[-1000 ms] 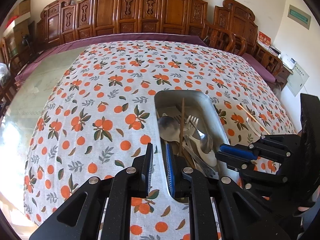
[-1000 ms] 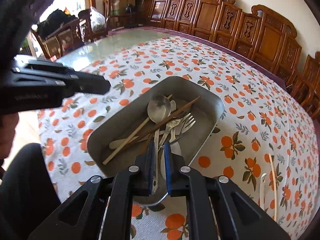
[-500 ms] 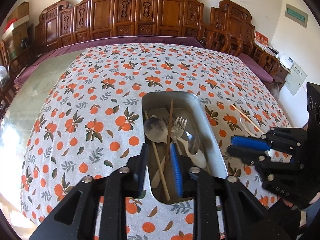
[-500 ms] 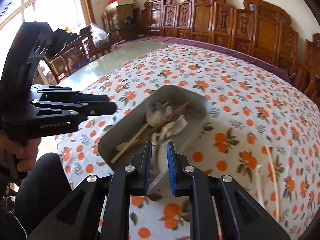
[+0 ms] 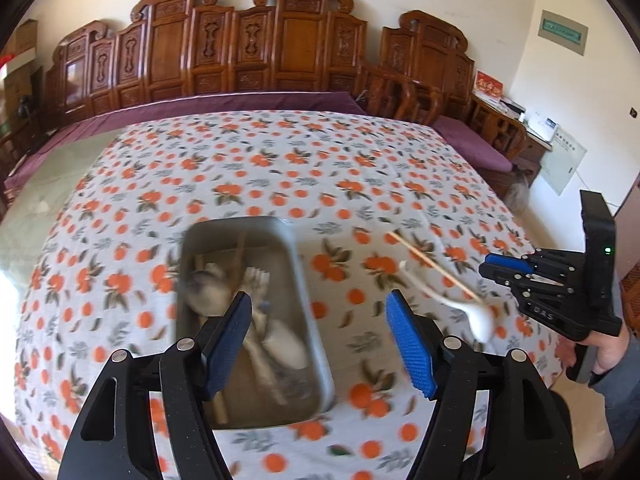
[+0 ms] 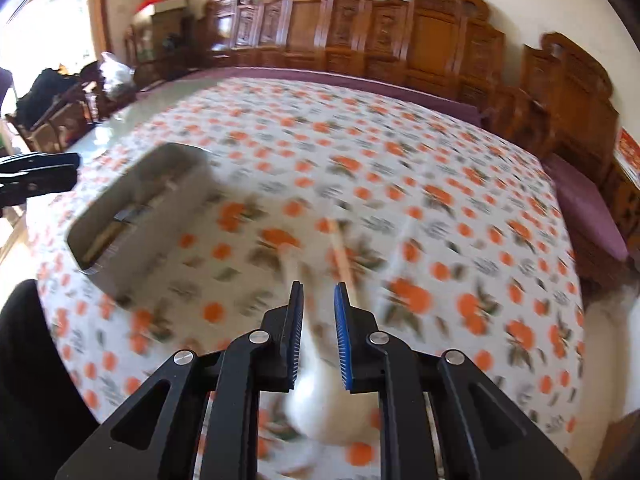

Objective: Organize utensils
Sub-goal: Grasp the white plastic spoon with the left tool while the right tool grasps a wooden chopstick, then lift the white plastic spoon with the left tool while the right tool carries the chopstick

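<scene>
So far most of the sorting looks done: the metal tray [image 5: 308, 344] near the table's front edge already holds a blurred heap of utensils, among them a metal spoon [image 5: 202, 292], a fork [image 5: 256, 280] and wooden chopsticks [image 5: 240, 250]. What seems left, as far as you can see, lies on the orange-print tablecloth [image 5: 280, 168] toward the table's right edge: a white spoon [image 5: 460, 306] and a single chopstick [image 5: 432, 266] that lies across its handle. Both are well apart from the tray.

Your left gripper [image 5: 318, 340] hangs over the tray's right rim with its jaws opening, already wide. Nothing is caught between the blue pads; the left pad sits above the heap, the right one above bare cloth outside the tray. It is released and holds nothing.

Your right gripper [image 6: 318, 334] points down at the white spoon [image 6: 328, 404]. Its jaws are opening, though the gap is narrow. The spoon's handle shows through that gap and the bowl sits below the fingers, but the picture is smeared by motion, and the pads do not appear to press on it. The chopstick [image 6: 342, 256] runs just beyond the right pad. Judging by this, the spoon is your next pick, then the chopstick, both bound for the tray.
</scene>
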A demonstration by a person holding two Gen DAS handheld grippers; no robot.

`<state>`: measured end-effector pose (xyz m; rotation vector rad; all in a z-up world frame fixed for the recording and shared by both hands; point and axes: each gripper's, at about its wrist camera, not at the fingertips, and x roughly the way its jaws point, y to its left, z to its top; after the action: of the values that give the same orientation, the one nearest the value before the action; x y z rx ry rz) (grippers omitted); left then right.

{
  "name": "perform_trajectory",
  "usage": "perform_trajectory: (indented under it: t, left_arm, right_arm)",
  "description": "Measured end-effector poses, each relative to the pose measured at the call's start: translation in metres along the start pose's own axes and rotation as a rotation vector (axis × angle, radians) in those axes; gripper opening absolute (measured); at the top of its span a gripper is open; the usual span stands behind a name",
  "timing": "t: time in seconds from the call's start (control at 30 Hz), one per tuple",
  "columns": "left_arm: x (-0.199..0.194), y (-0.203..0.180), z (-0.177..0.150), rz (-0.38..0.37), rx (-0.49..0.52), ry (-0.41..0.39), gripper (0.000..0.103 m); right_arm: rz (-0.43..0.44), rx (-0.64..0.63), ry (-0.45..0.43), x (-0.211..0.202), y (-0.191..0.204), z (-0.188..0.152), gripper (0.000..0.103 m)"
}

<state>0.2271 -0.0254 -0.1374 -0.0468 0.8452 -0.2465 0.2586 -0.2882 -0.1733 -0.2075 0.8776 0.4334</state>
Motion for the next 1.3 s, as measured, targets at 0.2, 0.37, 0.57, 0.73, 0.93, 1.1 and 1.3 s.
perform_trajectory:
  t: [0.2, 0.37, 0.57, 0.73, 0.93, 1.1, 1.3]
  left_arm:
    - [0.026, -0.034, -0.006, -0.01, 0.018, 0.041, 0.067]
    - [0.045, -0.053, -0.014, -0.005, 0.023, 0.078, 0.067]
    - [0.063, -0.074, -0.024, -0.005, 0.025, 0.119, 0.067]
    - [0.074, -0.095, -0.029, -0.014, 0.035, 0.135, 0.067]
    - [0.093, -0.12, -0.025, -0.031, 0.007, 0.172, 0.067]
    - [0.121, -0.139, -0.022, -0.02, -0.026, 0.238, 0.067]
    - [0.153, -0.144, -0.019, -0.013, -0.105, 0.325, 0.067]
  right_arm:
    - [0.009, 0.02, 0.071, 0.025, -0.031, -0.018, 0.025]
    - [0.063, 0.019, 0.156, 0.055, -0.038, -0.022, 0.025]
    - [0.059, -0.008, 0.22, 0.065, -0.046, -0.025, 0.008]
    - [0.027, -0.013, 0.218, 0.052, -0.058, -0.036, 0.006]
    - [0.015, 0.039, 0.192, 0.034, -0.079, -0.06, 0.006]
    - [0.008, 0.069, 0.175, 0.021, -0.089, -0.076, 0.006]
    - [0.014, 0.093, 0.155, 0.013, -0.092, -0.084, 0.006]
